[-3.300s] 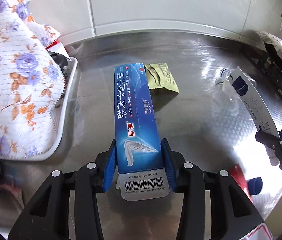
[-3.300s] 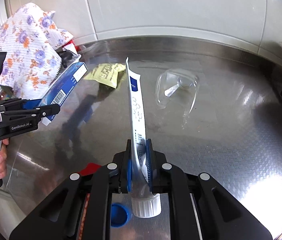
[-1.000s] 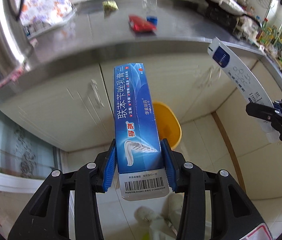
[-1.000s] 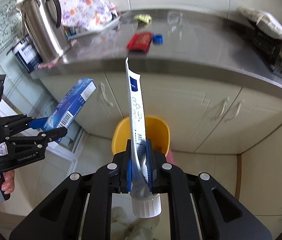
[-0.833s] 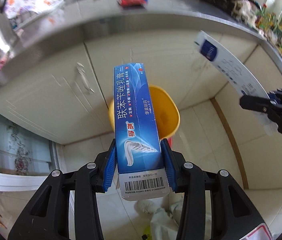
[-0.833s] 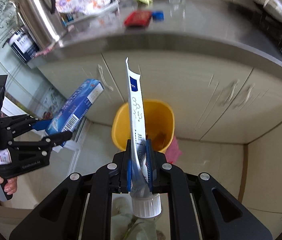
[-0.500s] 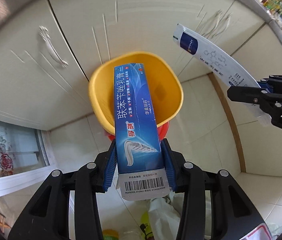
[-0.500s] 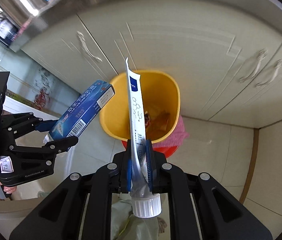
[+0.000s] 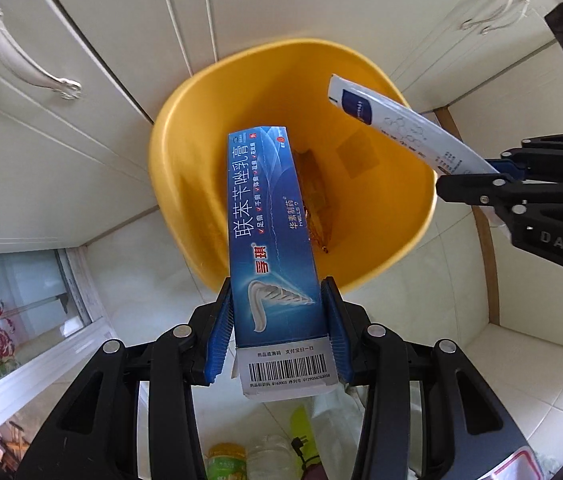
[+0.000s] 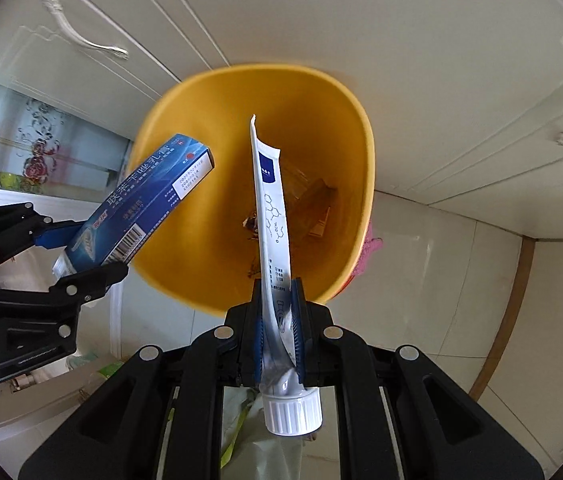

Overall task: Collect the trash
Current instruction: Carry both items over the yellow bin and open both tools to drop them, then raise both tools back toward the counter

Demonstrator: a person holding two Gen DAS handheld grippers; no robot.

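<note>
My left gripper point(image 9: 277, 328) is shut on a blue toothpaste box point(image 9: 269, 220), held over the open mouth of a yellow trash bin point(image 9: 169, 168). My right gripper point(image 10: 277, 312) is shut on a flattened white tube point(image 10: 271, 200) with a white cap, its tip also pointing over the bin point(image 10: 345, 120). The tube point(image 9: 401, 128) and right gripper point(image 9: 493, 178) show at the right of the left wrist view. The box point(image 10: 149, 196) and left gripper point(image 10: 81, 256) show at the left of the right wrist view. Brown wrappers point(image 10: 313, 204) lie in the bin's bottom.
Cream cabinet doors with metal handles point(image 9: 25, 64) stand right behind the bin. Tiled floor point(image 10: 441, 280) surrounds it. A pink rag point(image 10: 371, 252) lies beside the bin's base. Bottles and bags point(image 9: 249, 456) lie on the floor below my left gripper.
Both grippers have moved down from counter height toward the bin, which now fills the middle of both views. Both still hold their items.
</note>
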